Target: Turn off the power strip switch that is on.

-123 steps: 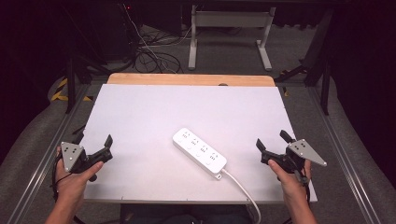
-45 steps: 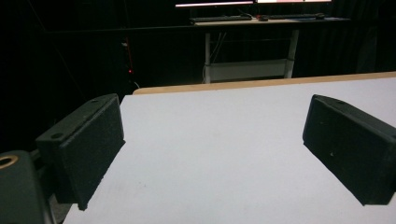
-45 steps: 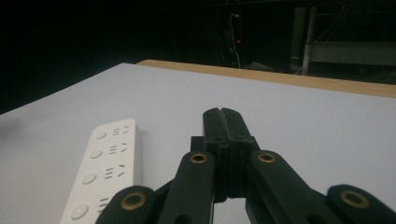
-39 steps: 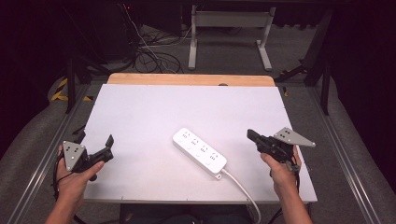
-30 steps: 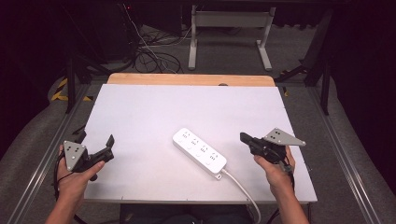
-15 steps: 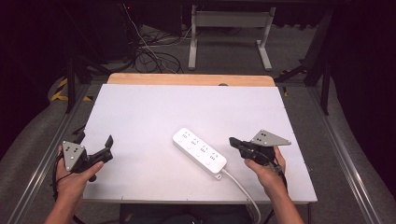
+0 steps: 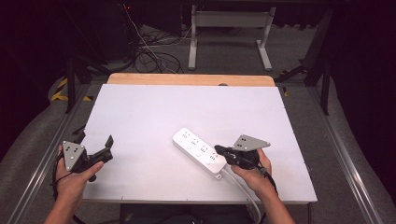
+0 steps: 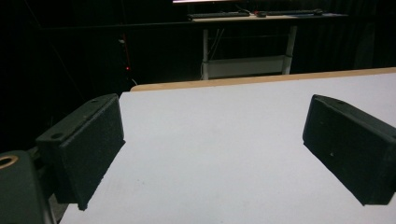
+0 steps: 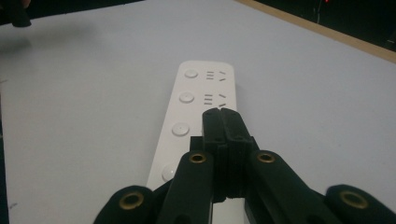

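Power strip [image 7: 200,150] lies under the right claw's [image 7: 218,149] closed tips.

Beyond the far edge of the white table [image 7: 140,107], a tangle of black cables [image 7: 154,56] is lying on the grey floor [image 7: 327,116]. A white desk frame [image 7: 229,32] is standing to the cables' right. Yellow-black tape [image 7: 60,89] is showing off the table's far left corner.

From above my side the high camera looks forward and down over the whole white table [image 7: 154,116], while my gripper cameras skim close along it, the right one sharing the power strip [image 9: 196,107].
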